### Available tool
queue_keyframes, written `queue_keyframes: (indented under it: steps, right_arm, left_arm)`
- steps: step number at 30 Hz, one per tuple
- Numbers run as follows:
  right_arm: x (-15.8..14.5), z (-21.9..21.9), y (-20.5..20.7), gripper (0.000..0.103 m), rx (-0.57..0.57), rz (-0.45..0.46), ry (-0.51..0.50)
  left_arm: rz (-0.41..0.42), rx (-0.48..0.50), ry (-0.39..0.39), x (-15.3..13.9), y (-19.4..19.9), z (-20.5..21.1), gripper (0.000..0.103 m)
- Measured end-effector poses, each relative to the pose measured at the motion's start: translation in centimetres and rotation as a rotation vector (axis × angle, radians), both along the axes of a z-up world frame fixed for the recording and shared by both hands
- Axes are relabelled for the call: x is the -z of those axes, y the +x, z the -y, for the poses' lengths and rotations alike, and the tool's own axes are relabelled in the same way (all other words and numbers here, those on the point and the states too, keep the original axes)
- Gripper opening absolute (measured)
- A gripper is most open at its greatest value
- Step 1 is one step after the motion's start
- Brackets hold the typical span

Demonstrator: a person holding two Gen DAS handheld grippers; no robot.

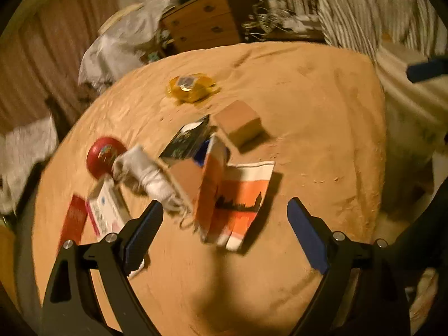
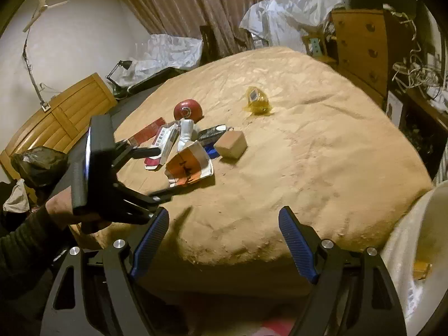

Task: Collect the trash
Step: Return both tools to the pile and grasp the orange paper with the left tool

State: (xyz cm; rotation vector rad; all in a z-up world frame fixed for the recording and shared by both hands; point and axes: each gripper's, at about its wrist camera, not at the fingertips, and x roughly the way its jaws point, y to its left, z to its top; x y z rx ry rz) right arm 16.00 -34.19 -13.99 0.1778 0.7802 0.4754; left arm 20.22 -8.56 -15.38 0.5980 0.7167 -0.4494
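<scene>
1. Your trash lies in a loose heap on the bed's tan blanket, and the orange-and-white paper bag sits at the heap's near edge, crumpled and gaping.
2. Just behind the paper bag stands a small brown cardboard box, with something blue peeking out between the two.
3. A dark packet lies behind the paper bag, touching the cardboard box's far side.
4. A crumpled white wad rests just left of the dark packet, and a red round container sits behind it.
5. Left of the paper bag lie a white-and-pink carton and a flat red packet, side by side.
6. A yellow plastic wrapper lies alone, well behind the paper bag and apart from the heap.
7. Your left gripper hangs just over the paper bag's near end, jaws spread wide and gripping nothing; from the right wrist camera you see it held in your hand.
8. Your right gripper hovers above bare blanket, nearer than the paper bag, jaws wide apart and empty.
9. A wooden chest of drawers stands beyond the bed's far corner, with brown curtains behind.
</scene>
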Motion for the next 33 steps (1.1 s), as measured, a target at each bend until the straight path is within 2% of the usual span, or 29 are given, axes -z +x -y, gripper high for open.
queue_keyframes:
  steps: [4, 7, 11, 17, 24, 27, 33]
  right_arm:
    - [0.9, -0.8, 1.4, 0.081, -0.01, -0.022, 0.009]
    - [1.4, -1.5, 2.5, 0.081, -0.018, -0.035, 0.006]
    - [1.7, -2.1, 3.5, 0.081, -0.025, -0.038, 0.009]
    - [2.1, -3.6, 5.8, 0.081, -0.042, -0.048, 0.028]
    - [3.1, -7.9, 10.2, 0.078, -0.062, -0.07, 0.017]
    - [3.7, -10.0, 12.8, 0.076, -0.039, -0.073, -0.026]
    - [4.5, -12.4, 17.0, 0.074, 0.03, -0.077, -0.136]
  left_arm:
    - [0.005, 0.013, 0.04, 1.1, 1.3, 0.6, 0.086]
    - [-0.021, -0.005, 0.0, 1.4, 2.0, 0.4, 0.063]
    - [-0.027, -0.027, -0.09, 0.9, 1.7, -0.5, 0.048]
    - [-0.032, -0.086, -0.234, -0.7, -0.7, -3.0, 0.046]
    - [-0.056, -0.245, -0.363, -0.8, -2.5, -7.6, 0.046]
    - [-0.082, -0.293, -0.391, -0.1, -2.4, -9.1, 0.046]
    - [-0.106, -0.326, -0.412, 0.8, -2.4, -10.3, 0.046]
